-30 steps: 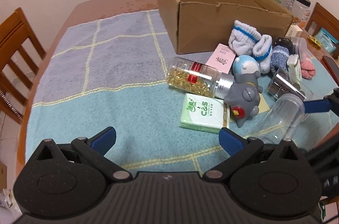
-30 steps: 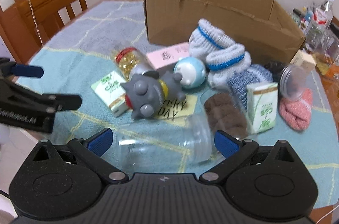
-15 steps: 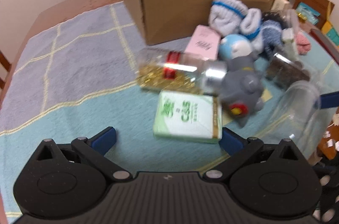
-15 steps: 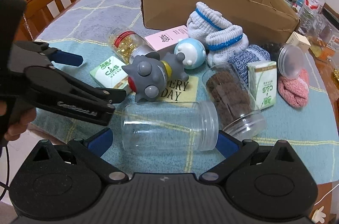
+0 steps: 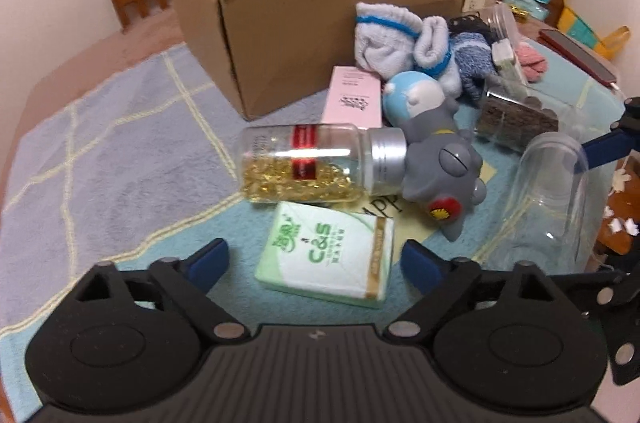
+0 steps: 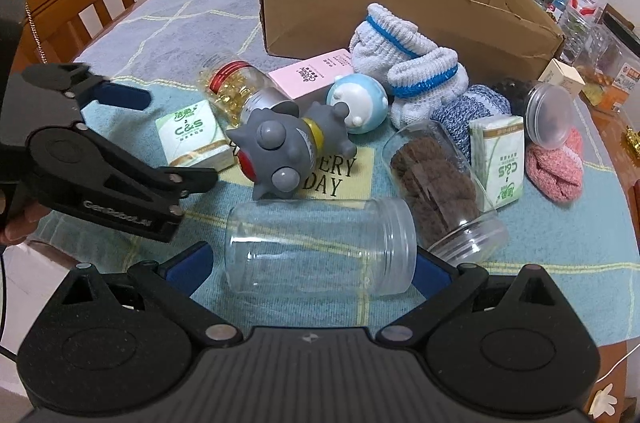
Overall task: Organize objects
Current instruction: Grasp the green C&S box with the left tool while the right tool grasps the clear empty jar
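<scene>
Two grippers are working low over the tabletop: left gripper (image 5: pixel 314 261), jaws wide and holding nothing, is straddling the green-and-white C&S tissue pack (image 5: pixel 330 259); right gripper (image 6: pixel 312 269), jaws spread, is bracketing the empty clear plastic jar (image 6: pixel 320 247) lying sideways before the brown cardboard box (image 6: pixel 400 3).

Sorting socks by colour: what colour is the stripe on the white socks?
Blue stripe on the white socks, clearest in the right wrist view.

You see a grey spiky toy (image 6: pixel 280 153), a green-and-white tissue pack (image 5: pixel 330 255), a pink box (image 6: pixel 314 73) and white socks with blue stripes (image 6: pixel 404 57).
</scene>
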The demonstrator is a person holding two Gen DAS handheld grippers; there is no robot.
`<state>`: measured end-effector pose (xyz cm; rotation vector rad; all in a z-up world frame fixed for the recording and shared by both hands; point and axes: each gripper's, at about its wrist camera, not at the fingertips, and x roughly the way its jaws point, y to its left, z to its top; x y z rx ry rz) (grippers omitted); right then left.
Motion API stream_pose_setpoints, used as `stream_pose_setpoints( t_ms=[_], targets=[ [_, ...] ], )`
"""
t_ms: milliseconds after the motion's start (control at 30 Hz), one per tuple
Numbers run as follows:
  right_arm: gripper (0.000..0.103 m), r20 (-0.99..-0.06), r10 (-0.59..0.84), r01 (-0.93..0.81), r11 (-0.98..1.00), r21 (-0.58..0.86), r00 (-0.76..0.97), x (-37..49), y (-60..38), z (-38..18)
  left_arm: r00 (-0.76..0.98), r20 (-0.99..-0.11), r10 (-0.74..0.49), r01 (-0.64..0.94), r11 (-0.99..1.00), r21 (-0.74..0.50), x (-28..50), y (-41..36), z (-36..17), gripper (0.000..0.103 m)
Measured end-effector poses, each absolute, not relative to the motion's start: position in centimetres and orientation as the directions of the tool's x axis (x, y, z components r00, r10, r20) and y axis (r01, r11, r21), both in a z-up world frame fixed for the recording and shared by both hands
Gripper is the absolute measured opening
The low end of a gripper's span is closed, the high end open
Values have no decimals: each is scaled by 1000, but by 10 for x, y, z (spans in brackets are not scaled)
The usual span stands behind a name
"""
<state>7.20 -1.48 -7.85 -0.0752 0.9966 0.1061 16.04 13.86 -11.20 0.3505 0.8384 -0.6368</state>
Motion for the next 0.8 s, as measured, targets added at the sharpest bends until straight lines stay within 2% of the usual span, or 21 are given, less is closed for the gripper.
stream_pose_setpoints(
  t_ms=[167,267,433,800],
  targets=[
    [103,-836,33,-116,993,-37,548,74,-11,-80,454,-776,-438,681,732,-14,165,138,-111,78],
    [102,-833,25,-108,993,-42,553,75,-11,-78,449,-777,-440,695,719,-5,163,136,-111,75],
    [93,-838,16,-80,996,-33,545,77,-14,-78,442,-781,-441,696,718,-12,163,137,-109,65],
    [93,-852,20,-72,997,-21,523,82,-13,-67,387,-802,-456,710,702,-56,162,146,-95,64]
  ],
)
